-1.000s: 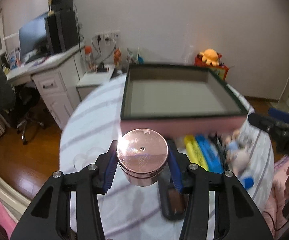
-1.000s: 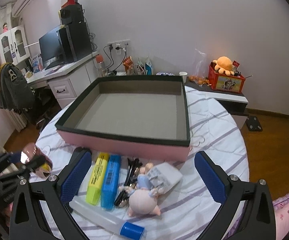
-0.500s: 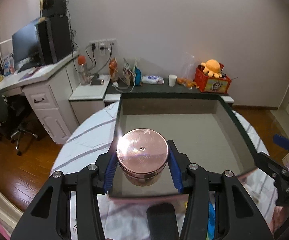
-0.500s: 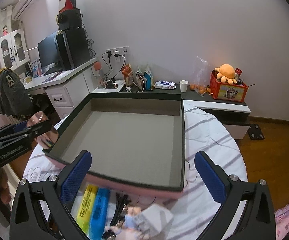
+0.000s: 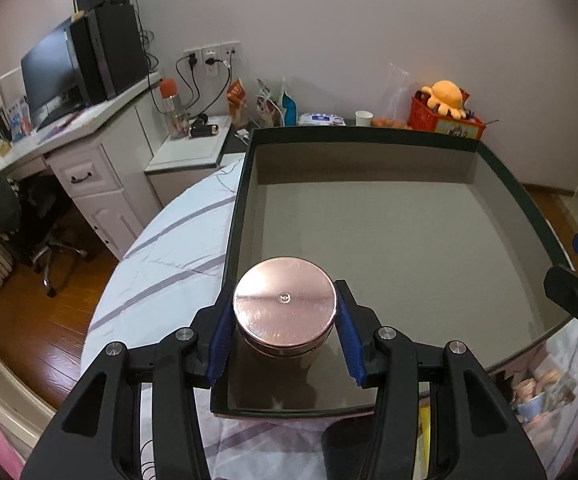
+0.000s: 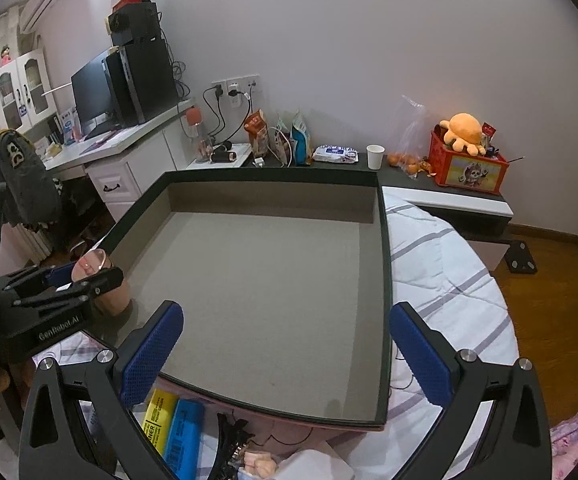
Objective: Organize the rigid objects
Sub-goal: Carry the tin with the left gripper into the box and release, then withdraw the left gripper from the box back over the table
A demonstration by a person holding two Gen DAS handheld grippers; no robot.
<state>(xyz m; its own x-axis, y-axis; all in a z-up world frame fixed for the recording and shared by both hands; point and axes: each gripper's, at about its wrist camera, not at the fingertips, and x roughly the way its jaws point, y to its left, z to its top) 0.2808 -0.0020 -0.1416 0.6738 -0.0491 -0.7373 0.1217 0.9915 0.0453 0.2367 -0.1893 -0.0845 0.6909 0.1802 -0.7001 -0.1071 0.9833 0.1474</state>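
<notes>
Both wrist cams angled down, close over shared tray (image 5: 369, 240).

right gripper (image 6: 287, 344): jaws held wide apart, nothing between them | tray (image 6: 385, 280): seen ahead at 12 o'clock, interior bare | left gripper (image 6: 89, 276): seen at 9 o'clock, closed on tin (image 6: 91, 262) over tray's left edge | markers (image 6: 173, 428): laid at 7 o'clock, outside tray

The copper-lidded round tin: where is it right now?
The round tin is clamped in the left gripper, over the near-left corner of the empty tray, left of the open right gripper.
</notes>
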